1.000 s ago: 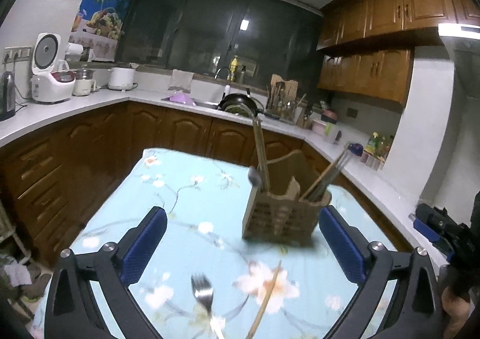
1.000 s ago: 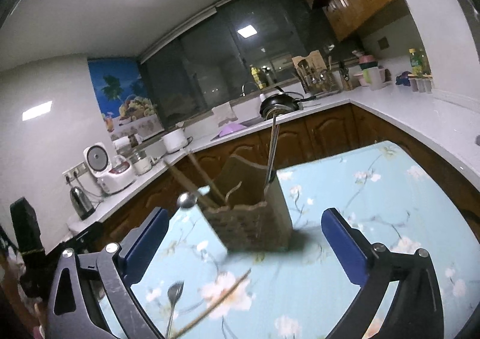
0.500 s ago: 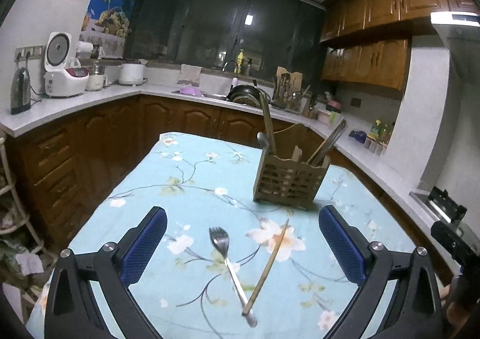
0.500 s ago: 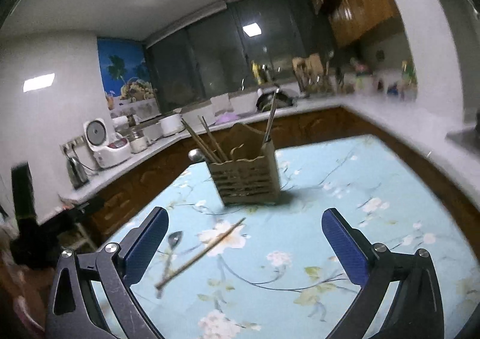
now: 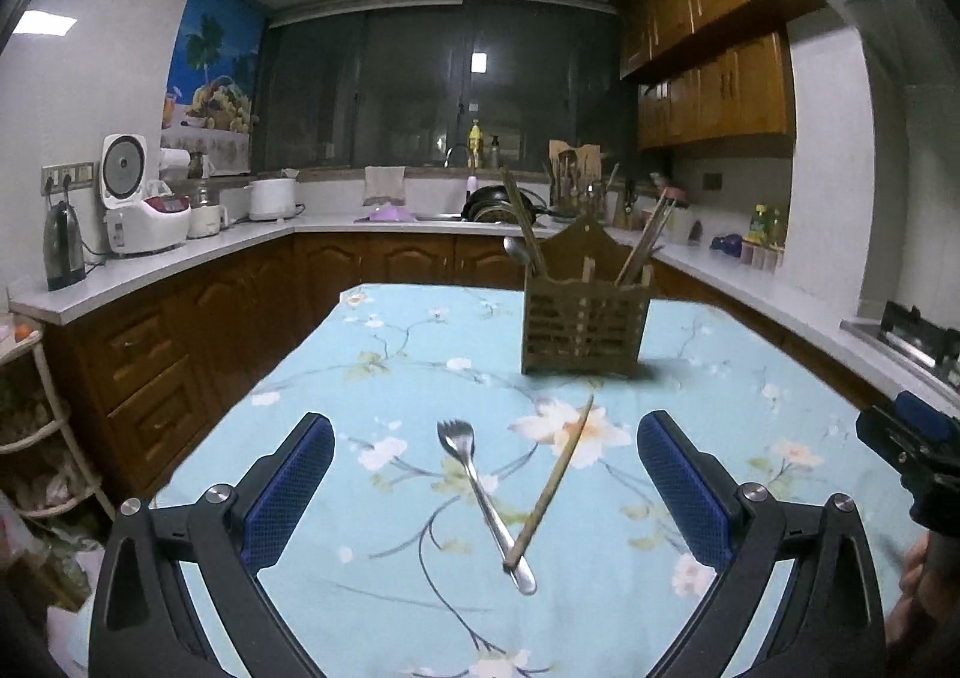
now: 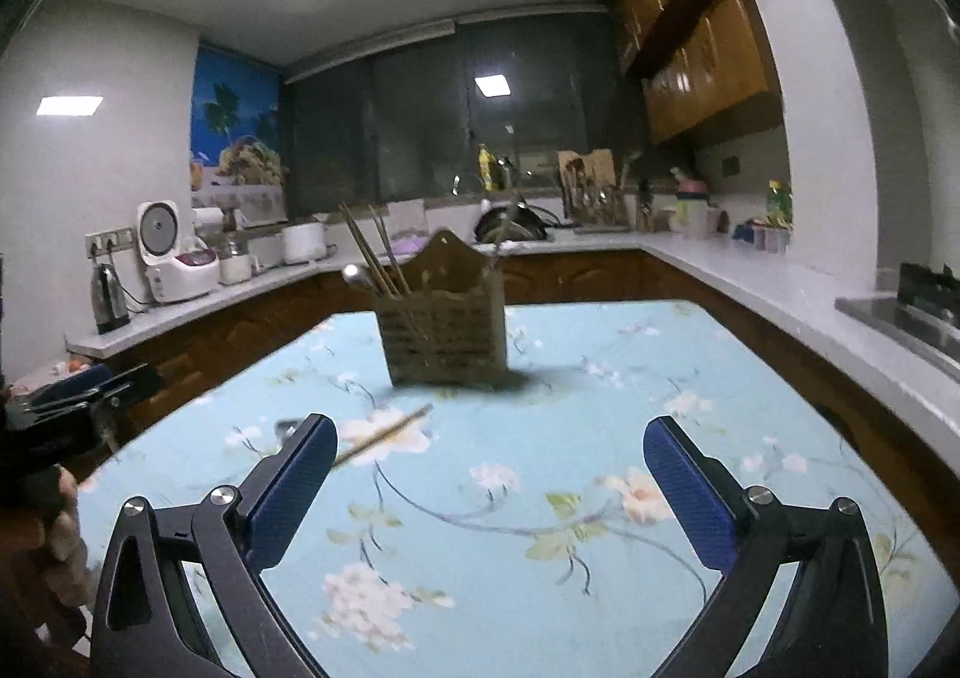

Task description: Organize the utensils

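Observation:
A wooden slatted utensil holder [image 5: 583, 330] stands on the flowered blue tablecloth [image 5: 390, 378] with chopsticks and a spoon in it; it also shows in the right wrist view [image 6: 445, 341]. A metal fork [image 5: 483, 498] and a single wooden chopstick [image 5: 553, 479] lie crossed on the cloth, between and just beyond my left gripper's [image 5: 485, 486] open, empty jaws. My right gripper [image 6: 489, 489] is open and empty, back from the holder; the chopstick [image 6: 387, 434] lies by its left finger. The fork is mostly hidden there.
Wooden cabinets and a white counter ring the table, with a rice cooker [image 5: 141, 204], a kettle [image 5: 63, 246] and a sink area behind. A stove [image 5: 918, 330] is at the right. The right gripper shows at the left view's right edge [image 5: 918, 450].
Both grippers have pulled back from the holder and lowered toward the table's near end. The fork and chopstick now lie fully in the left view. Both stayed open.

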`<state>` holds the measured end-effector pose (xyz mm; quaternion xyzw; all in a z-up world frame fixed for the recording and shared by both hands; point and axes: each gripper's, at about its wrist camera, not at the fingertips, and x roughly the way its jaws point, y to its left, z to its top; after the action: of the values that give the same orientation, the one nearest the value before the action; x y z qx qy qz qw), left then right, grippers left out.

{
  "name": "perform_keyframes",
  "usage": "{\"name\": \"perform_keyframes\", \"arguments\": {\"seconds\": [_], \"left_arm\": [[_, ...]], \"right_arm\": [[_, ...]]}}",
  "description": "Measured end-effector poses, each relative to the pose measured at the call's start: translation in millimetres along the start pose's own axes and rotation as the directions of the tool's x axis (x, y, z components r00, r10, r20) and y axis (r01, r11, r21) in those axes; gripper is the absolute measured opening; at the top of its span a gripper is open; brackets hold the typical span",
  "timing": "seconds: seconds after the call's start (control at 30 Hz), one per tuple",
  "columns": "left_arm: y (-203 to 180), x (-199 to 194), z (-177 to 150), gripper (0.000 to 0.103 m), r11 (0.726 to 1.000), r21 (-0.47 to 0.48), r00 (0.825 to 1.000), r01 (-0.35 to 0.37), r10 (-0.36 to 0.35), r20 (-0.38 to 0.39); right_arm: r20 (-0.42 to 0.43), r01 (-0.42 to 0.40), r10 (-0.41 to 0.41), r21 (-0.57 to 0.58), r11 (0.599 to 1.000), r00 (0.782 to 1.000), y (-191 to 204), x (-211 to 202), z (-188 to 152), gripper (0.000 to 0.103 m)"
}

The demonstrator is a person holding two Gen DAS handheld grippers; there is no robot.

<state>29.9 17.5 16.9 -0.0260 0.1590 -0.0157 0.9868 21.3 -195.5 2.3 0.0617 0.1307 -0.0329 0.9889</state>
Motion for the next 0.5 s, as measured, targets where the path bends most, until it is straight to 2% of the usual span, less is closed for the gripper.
{"name": "perform_keyframes", "arguments": {"seconds": [0.27,0.5], "left_arm": [[-6,-5,-14,0.102,0.999,0.028,0.998,-0.045,0.044,0.039],[-9,-6,-17,0.102,0.997,0.045,0.998,-0.055,0.053,0.032]], "right_arm": [[0.061,0.005,-0.003,-0.032,0.999,0.998,1,-11,-12,0.103],[0.060,0.006,-0.004,-0.019,1.000,0.998,-1,-14,-12,0.103]]}}
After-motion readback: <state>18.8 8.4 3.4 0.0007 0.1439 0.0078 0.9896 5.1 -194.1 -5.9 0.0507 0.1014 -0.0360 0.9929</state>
